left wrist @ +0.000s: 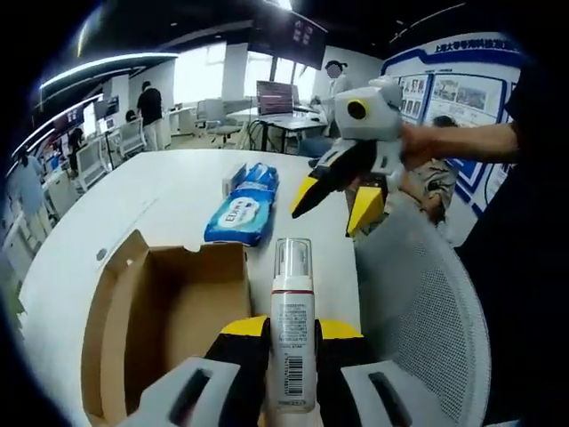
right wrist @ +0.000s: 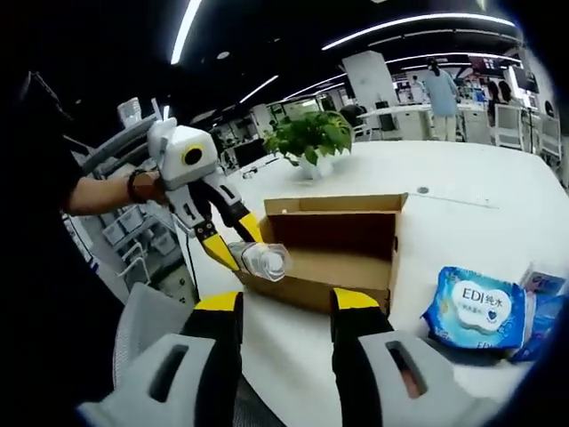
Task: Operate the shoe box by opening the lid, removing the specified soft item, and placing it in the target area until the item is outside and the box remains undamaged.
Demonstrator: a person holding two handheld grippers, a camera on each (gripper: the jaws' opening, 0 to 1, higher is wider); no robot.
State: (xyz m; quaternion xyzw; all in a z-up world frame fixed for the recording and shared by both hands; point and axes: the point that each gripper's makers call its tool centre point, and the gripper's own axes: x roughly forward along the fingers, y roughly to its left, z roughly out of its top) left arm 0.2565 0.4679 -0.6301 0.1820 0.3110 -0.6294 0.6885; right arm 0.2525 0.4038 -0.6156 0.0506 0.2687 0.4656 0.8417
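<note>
Currently, left gripper view: left gripper [left wrist: 292, 331] has its yellow-tipped jaws clamped on a white pump bottle [left wrist: 292, 329] with a clear cap, held upright above the near edge of the white table [left wrist: 160, 191]. Open cardboard shoe box [left wrist: 164, 311] sits at that near edge, flaps up, interior looks bare from this angle. Blue wet-wipes pack [left wrist: 241, 217] lies just beyond the box toward the table middle, a second blue pack [left wrist: 254, 176] touching its far end. Right gripper [left wrist: 342, 200] hangs over the table's right edge, jaws apart, nothing between them. Grey mesh chair [left wrist: 427, 302] beside the table at right. Right gripper view: right gripper [right wrist: 284, 307] jaws apart, nothing held, over the near table edge [right wrist: 302, 356]. Left gripper [right wrist: 238, 251] comes in from the left holding the bottle [right wrist: 260, 260] at the box's [right wrist: 329, 245] near left corner. Wipes pack [right wrist: 476, 307] lies right of the box; potted plant [right wrist: 311, 138] stands on the table's far side.
</note>
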